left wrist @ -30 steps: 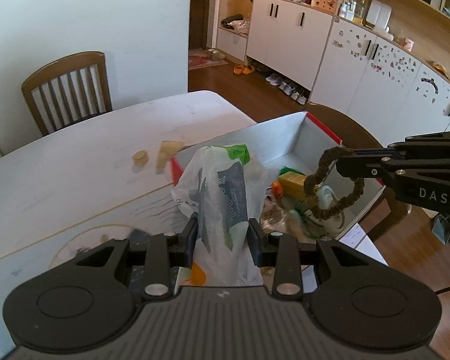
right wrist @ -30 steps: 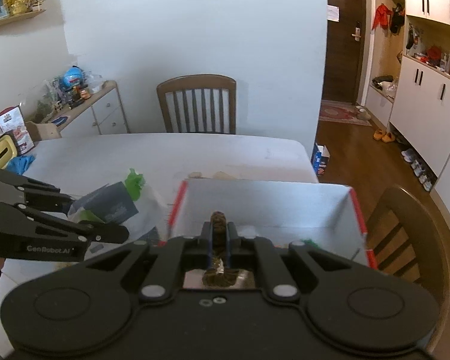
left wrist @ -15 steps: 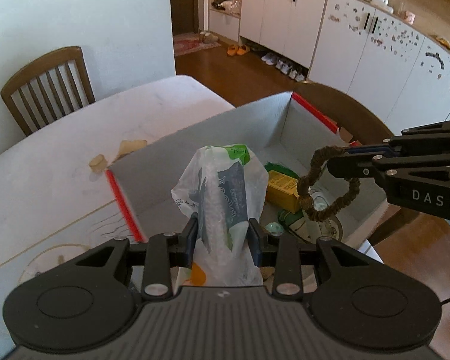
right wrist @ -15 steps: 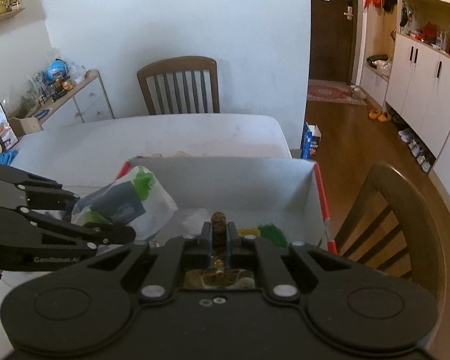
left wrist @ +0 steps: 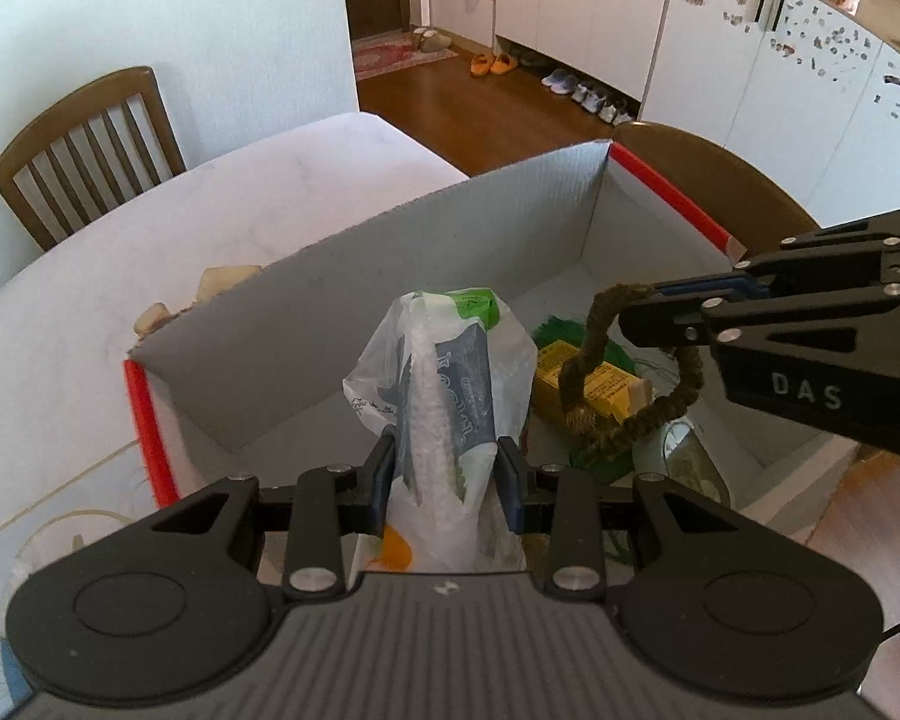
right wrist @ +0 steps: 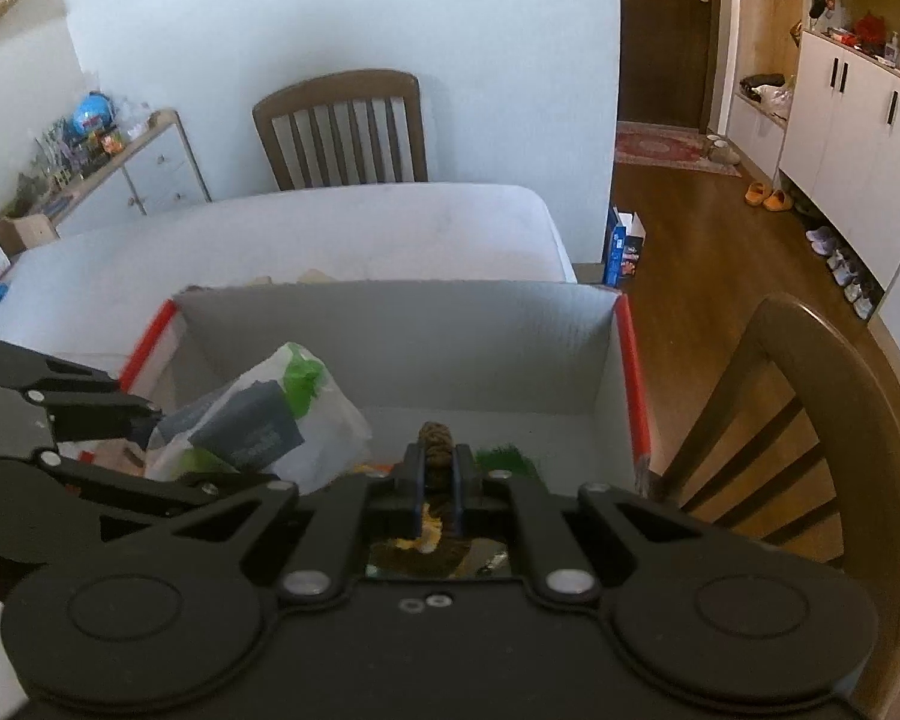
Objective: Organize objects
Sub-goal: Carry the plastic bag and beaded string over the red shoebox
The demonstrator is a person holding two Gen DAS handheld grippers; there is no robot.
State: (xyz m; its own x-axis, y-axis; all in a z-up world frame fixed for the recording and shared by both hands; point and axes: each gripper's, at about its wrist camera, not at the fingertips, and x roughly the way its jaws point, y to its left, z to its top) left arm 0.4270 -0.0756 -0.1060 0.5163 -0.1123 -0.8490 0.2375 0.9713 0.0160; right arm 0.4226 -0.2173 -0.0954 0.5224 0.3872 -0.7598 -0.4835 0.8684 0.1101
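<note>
In the left wrist view, the left gripper is clamping a crinkly translucent plastic bag over the grey corrugated box, right of it a coarse brown rope ring dangling; in the right wrist view, the right gripper is pinching that rope ring shut above the box's near right.
</note>
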